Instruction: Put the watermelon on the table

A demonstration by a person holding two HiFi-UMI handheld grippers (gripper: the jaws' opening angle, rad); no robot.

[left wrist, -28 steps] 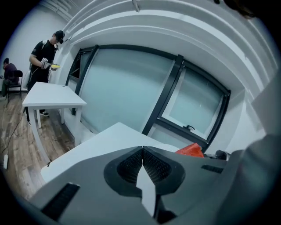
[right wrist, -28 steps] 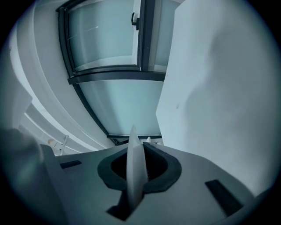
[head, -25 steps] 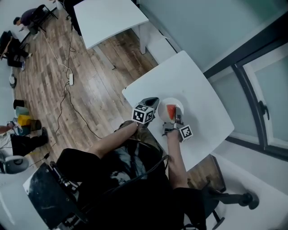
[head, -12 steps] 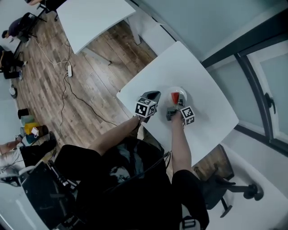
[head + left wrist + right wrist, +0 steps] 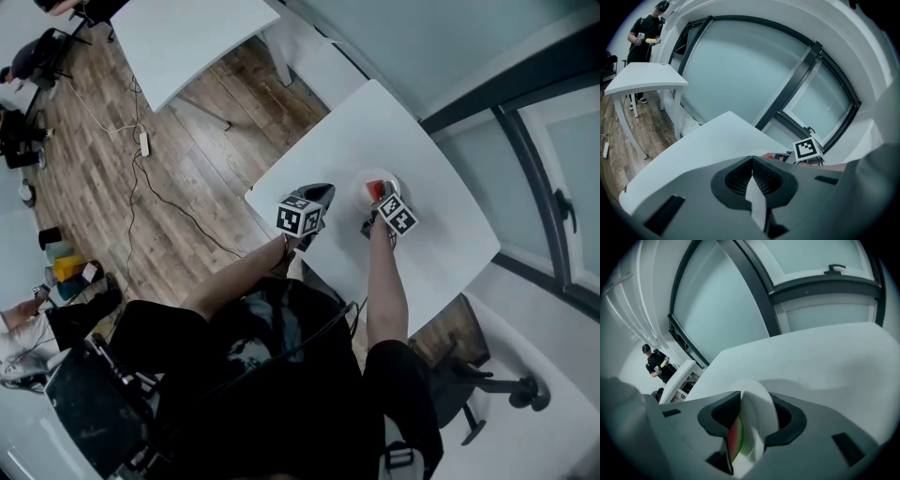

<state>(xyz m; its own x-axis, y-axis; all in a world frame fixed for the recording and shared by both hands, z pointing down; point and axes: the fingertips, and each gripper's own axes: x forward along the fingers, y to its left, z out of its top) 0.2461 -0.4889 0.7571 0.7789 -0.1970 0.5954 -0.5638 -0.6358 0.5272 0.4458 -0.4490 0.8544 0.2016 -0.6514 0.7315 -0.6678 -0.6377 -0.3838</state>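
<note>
A red and green watermelon slice (image 5: 377, 190) lies on a small white plate (image 5: 386, 180) on the white table (image 5: 431, 234). My right gripper (image 5: 375, 208) is at the plate's near side. In the right gripper view its jaws are opening, and the slice (image 5: 736, 439) sits between them against the left jaw, with the plate (image 5: 759, 404) behind; the right gripper (image 5: 754, 398) does not visibly press it. My left gripper (image 5: 323, 193) hovers at the table's near left, apart from the plate. The left gripper (image 5: 752, 160) is shut with nothing in it; the slice (image 5: 768, 156) just shows beyond.
The table's left edge (image 5: 272, 183) drops to a wood floor with a cable. A second white table (image 5: 187, 37) stands farther off. An office chair (image 5: 469, 384) is at the near right. A window wall runs behind the table. A person (image 5: 647, 33) stands far off.
My right gripper has rolled over and moved along the plate's edge, and its jaws now stand apart around the slice. The left gripper shifted slightly and stays shut.
</note>
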